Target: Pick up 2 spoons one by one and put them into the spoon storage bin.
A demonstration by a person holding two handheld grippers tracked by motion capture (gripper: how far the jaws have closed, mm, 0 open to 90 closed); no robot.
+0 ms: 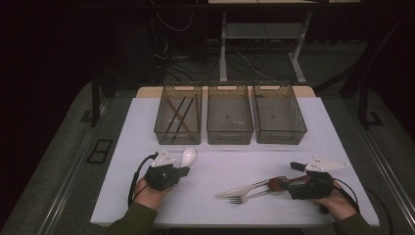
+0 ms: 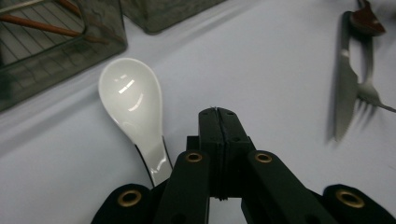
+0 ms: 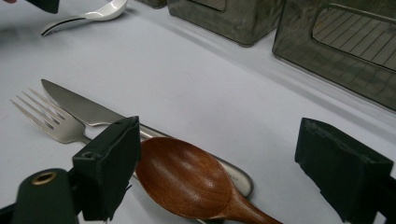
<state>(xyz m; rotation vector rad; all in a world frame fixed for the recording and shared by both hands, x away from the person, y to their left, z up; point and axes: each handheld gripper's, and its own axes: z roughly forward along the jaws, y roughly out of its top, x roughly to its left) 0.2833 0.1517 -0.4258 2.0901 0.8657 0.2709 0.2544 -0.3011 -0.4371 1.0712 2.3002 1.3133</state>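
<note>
White spoon (image 2: 132,105); brown wooden spoon (image 3: 187,179); silver knife (image 2: 345,81).

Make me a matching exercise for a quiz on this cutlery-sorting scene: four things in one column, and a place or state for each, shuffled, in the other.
Things:
1. white spoon
2. wooden spoon
3. chopsticks
4. left hand-held gripper

Places or states:
A. in the left bin
B. jaws shut, holding nothing
C. on the table beside the left hand-held gripper
D. lying across the knife, between the open jaws of the right hand-held gripper

Pairs: 1-C, 2-D, 3-A, 4-B
</note>
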